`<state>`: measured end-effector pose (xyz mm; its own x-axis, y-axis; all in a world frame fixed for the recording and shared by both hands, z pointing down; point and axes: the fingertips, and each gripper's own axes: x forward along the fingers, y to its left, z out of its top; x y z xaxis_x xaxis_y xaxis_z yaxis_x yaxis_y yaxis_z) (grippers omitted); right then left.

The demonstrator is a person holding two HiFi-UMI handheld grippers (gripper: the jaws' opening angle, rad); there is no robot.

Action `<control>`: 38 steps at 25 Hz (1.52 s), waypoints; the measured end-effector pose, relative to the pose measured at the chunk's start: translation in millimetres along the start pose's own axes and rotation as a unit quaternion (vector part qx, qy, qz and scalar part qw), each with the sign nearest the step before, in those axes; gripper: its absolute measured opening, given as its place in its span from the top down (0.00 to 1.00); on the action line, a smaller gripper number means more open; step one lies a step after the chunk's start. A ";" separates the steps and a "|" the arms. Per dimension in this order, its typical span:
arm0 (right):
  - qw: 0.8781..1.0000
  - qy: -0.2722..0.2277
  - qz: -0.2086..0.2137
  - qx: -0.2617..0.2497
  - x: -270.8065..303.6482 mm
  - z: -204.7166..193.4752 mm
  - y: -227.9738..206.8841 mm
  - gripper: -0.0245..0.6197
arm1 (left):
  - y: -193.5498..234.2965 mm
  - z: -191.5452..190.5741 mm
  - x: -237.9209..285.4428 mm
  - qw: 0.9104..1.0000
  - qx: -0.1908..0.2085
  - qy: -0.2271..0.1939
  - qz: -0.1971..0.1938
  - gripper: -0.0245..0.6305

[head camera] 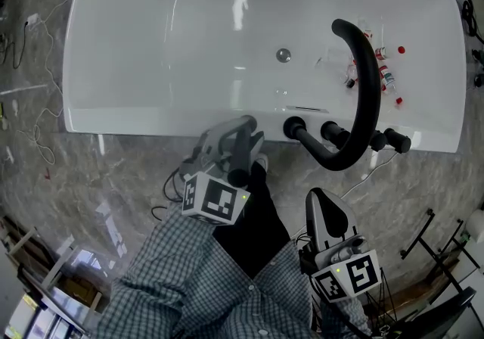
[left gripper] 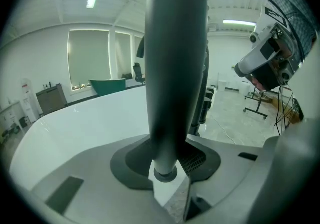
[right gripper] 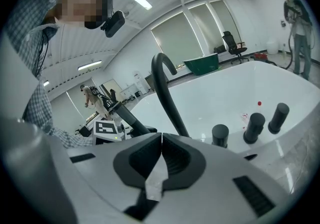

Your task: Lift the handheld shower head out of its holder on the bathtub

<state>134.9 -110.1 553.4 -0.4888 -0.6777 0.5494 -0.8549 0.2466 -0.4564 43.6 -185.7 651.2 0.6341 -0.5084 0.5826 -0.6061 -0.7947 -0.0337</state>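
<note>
left gripper (head camera: 243,136): lower centre of the head view, at the near rim of the bathtub (head camera: 151,42); jaws clamped on the shower head's dark handle.
shower head (left gripper: 175,68): runs top to bottom through the middle of the left gripper view, squeezed between the two pads, its round end low down near the jaw bases; whether it sits in a holder cannot be told.
right gripper (head camera: 324,203): lower right of the head view, off the tub; jaws pressed together, nothing between them.
spout (head camera: 369,88): black arch, right of centre, beside three knobs (head camera: 330,132).
</note>
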 end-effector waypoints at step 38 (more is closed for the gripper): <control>0.997 -0.060 -0.002 -0.053 -73.5 93.5 68.3 0.93 | -10.0 121.5 -119.8 1.000 0.013 -0.016 -0.007 0.76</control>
<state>128.7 -108.2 416.4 -0.4663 -0.7556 0.4599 -0.8736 0.3117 -0.3736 32.1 -157.1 483.1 0.6584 -0.5071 0.5562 -0.5846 -0.8100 -0.0464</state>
